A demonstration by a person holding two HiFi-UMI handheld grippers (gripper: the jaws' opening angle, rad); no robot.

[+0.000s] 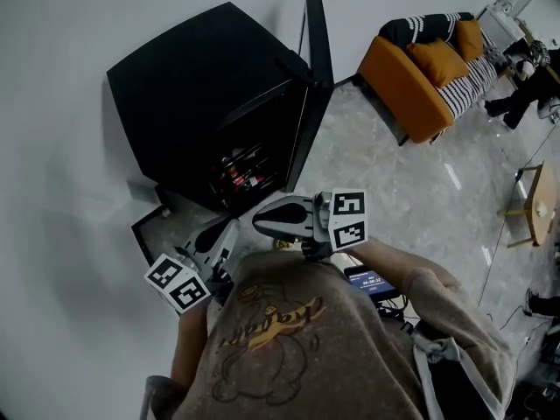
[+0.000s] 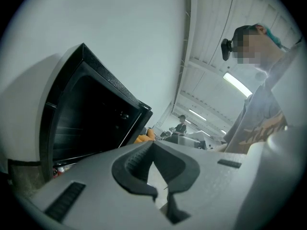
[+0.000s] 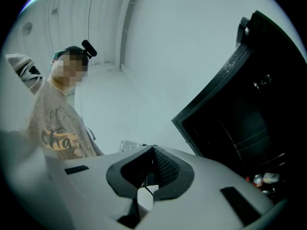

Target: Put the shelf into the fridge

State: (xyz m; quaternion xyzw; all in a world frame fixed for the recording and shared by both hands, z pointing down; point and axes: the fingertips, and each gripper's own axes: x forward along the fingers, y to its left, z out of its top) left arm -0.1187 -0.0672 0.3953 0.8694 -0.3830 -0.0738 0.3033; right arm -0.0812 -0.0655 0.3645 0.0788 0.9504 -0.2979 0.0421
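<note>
- Pale marble floor (image 1: 394, 182) fills the head view. A black fridge (image 1: 201, 86) stands with its door open at upper left, and an orange sofa (image 1: 411, 77) sits at upper right.
- Only this view shows the shelf (image 1: 153, 227), which lies flat on the floor at the fridge's lower-left corner with nothing touching it.
- The left gripper (image 2: 152, 145) view shows jaws together, holding nothing, with ceiling lights (image 2: 235, 83) beyond.
- The right gripper (image 3: 153, 150) view shows jaws closed and empty, with the fridge at right.

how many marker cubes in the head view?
2. One cube on the left gripper, lower left; the other cube on the right gripper, centre. None seems hidden.
</note>
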